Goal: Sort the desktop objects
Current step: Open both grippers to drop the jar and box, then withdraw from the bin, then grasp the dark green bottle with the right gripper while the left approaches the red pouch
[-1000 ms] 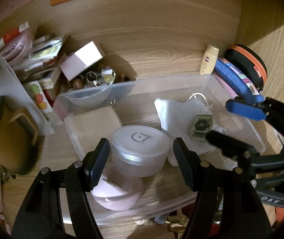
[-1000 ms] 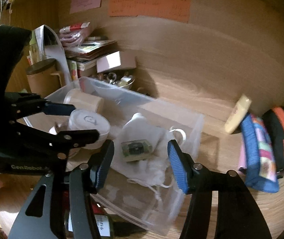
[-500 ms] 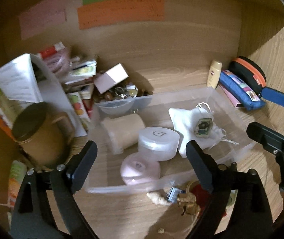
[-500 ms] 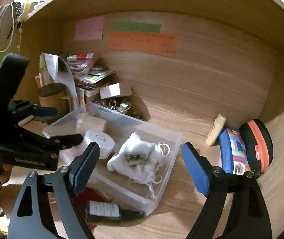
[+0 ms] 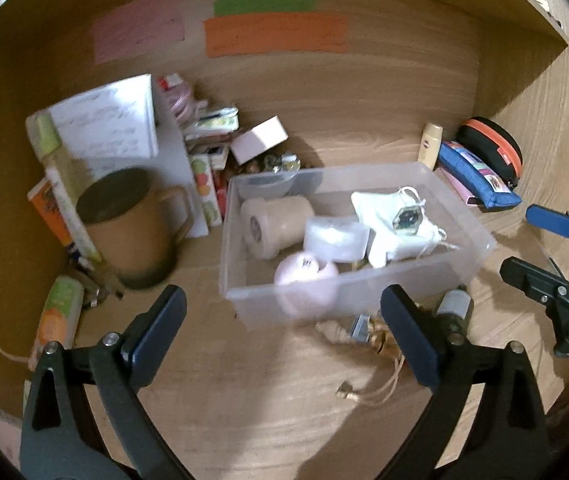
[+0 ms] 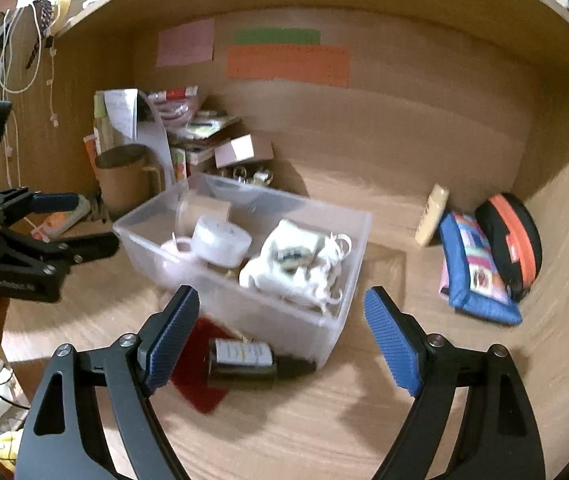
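A clear plastic bin [image 5: 480, 240] [image 6: 340, 320] sits mid-desk. It holds a beige roll [image 5: 272, 220], a white round lidded jar [image 5: 336, 238] [image 6: 222, 240], a pink round thing [image 5: 304, 276] and a white cloth pouch [image 5: 388, 216] [image 6: 296, 264]. My left gripper [image 5: 284, 336] is open and empty, in front of the bin. My right gripper [image 6: 280, 340] is open and empty, in front of the bin's near corner. A dark small bottle [image 6: 244, 362] [image 5: 454, 308] and a red card [image 6: 196, 376] lie by the bin's front.
A brown mug [image 5: 132, 224] and stacked books [image 5: 100, 128] stand left. A blue pouch [image 6: 472, 268], an orange-and-black case [image 6: 512, 236] and a cream tube [image 6: 432, 216] lie right. Small trinkets and a cord [image 5: 368, 336] lie in front of the bin. Paper notes [image 6: 288, 64] hang on the back wall.
Both grippers have drawn back from the bin and opened wider. The white jar that sat between the left fingers now lies in the bin.
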